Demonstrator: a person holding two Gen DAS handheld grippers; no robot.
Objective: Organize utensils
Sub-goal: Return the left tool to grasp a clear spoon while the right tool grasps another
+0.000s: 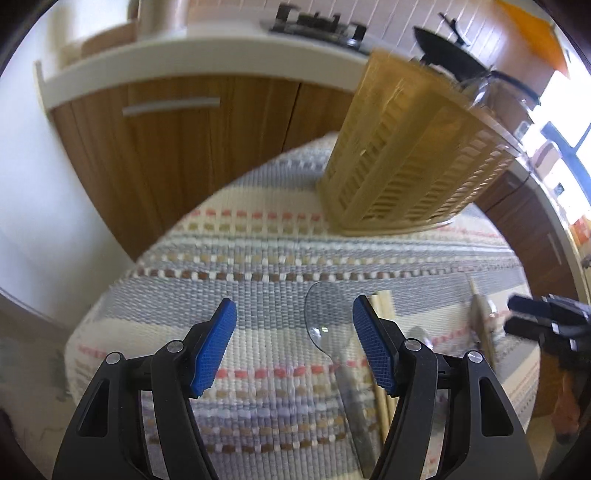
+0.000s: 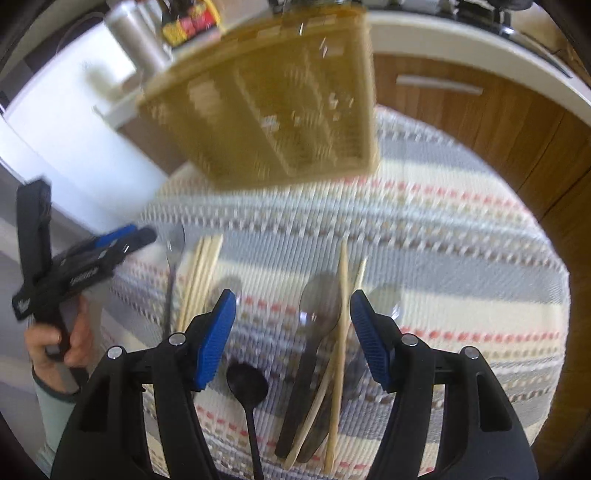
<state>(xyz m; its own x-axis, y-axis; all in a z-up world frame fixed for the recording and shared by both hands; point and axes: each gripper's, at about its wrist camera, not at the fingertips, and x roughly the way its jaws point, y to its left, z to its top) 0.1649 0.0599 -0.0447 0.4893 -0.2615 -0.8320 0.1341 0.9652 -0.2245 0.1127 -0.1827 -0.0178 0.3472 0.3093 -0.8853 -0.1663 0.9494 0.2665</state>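
Note:
A tan slotted utensil basket (image 1: 410, 162) stands at the far side of a striped woven mat (image 1: 258, 266); it also shows in the right wrist view (image 2: 269, 107). My left gripper (image 1: 293, 343) is open and empty above the mat, with a clear plastic spoon (image 1: 325, 325) and wooden chopsticks (image 1: 384, 306) beside its right finger. My right gripper (image 2: 291, 339) is open and empty over a clear spoon (image 2: 319, 306), chopsticks (image 2: 341, 325) and a black spoon (image 2: 247, 384). More chopsticks (image 2: 201, 277) lie at left.
Wooden cabinets (image 1: 184, 147) with a white counter stand behind the mat. A stove (image 1: 314, 22) and black pan (image 1: 443, 51) sit on the counter. The other gripper (image 2: 77, 266), held in a hand, is at the left of the right wrist view.

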